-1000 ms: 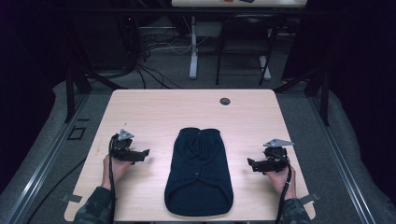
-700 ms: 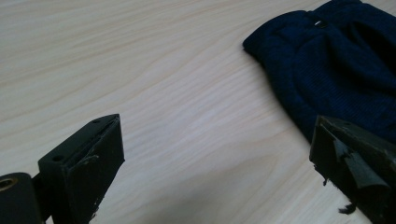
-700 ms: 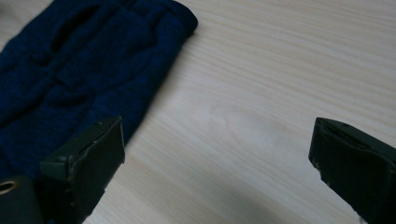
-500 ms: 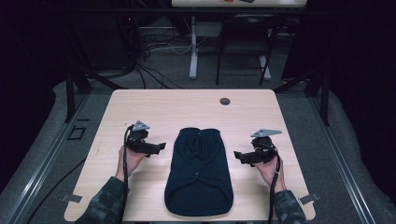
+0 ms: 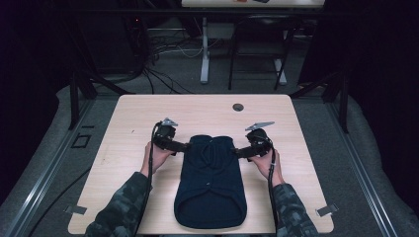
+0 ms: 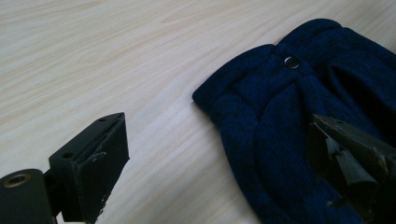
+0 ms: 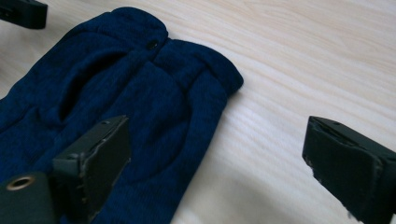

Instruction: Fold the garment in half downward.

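High view first: your forearms come in from the near edge, and the sweater (image 5: 211, 183) lies flat on the table (image 5: 123, 133) between them, its hem toward you and its collar end away. Your left gripper (image 5: 182, 146) sits at the sweater's upper left corner and your right gripper (image 5: 240, 152) at its upper right, both pointing inward at the cloth. Left gripper view puts the fingers (image 6: 91, 163) wide apart, one over bare wood and the other over the knit, so the sweater's edge runs between them; nothing is pinched yet. Right gripper view shows the same on the other side: fingers (image 7: 93, 161) spread wide, one above the fabric, one above the table, with the corner of the collar end just ahead. You look to be at the approach step, lining up a two-handed grasp of the top corners, probably for a fold. Next you'll want to lower each pair until the bottom finger slides under the edge, then close on both layers evenly before lifting. Farther off, a small dark round thing (image 5: 238, 106) sits near the far edge.
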### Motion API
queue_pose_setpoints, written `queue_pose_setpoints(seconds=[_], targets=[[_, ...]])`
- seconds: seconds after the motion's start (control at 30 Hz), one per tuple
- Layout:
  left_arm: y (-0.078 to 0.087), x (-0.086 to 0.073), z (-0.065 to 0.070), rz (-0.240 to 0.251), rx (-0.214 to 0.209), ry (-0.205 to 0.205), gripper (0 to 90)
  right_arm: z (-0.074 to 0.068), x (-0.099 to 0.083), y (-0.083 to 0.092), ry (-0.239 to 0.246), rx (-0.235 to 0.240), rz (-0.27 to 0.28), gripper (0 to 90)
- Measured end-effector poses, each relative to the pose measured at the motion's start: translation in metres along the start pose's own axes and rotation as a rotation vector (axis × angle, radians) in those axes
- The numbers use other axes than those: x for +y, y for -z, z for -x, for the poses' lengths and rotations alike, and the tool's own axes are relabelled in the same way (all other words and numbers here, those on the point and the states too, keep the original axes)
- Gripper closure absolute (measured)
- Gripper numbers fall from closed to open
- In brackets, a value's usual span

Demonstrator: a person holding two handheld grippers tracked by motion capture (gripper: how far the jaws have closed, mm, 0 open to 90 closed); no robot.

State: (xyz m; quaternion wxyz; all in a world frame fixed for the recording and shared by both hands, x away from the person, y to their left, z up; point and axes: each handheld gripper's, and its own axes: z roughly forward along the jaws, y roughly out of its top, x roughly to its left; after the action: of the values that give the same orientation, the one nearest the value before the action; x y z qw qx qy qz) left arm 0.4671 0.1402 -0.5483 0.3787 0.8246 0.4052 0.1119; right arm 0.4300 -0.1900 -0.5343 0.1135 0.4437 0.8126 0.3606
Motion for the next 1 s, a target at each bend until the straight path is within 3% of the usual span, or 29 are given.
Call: queue_pose_setpoints(seconds=[0.3,0.53,0.7,0.87,1.0], targets=[[-0.018,0.009,0.005,-0.042,-0.001,-0.005,6.7,-0.004,0.017,-0.019,0.005,-0.003,-0.033,11.8],[-0.034,0.014,0.007,-0.082,0.009,0.006,0.3,0.0,0.025,-0.04,-0.003,-0.018,-0.086,7.6],[-0.041,0.015,0.009,-0.099,0.012,-0.003,0.9,0.002,0.029,-0.047,-0.006,-0.024,-0.102,10.6],[-0.044,0.016,0.012,-0.099,0.01,-0.018,11.0,0.002,0.031,-0.055,-0.012,-0.032,-0.105,16.3],[-0.046,0.017,0.015,-0.103,0.012,-0.035,23.5,0.002,0.03,-0.06,-0.021,-0.029,-0.115,27.0]])
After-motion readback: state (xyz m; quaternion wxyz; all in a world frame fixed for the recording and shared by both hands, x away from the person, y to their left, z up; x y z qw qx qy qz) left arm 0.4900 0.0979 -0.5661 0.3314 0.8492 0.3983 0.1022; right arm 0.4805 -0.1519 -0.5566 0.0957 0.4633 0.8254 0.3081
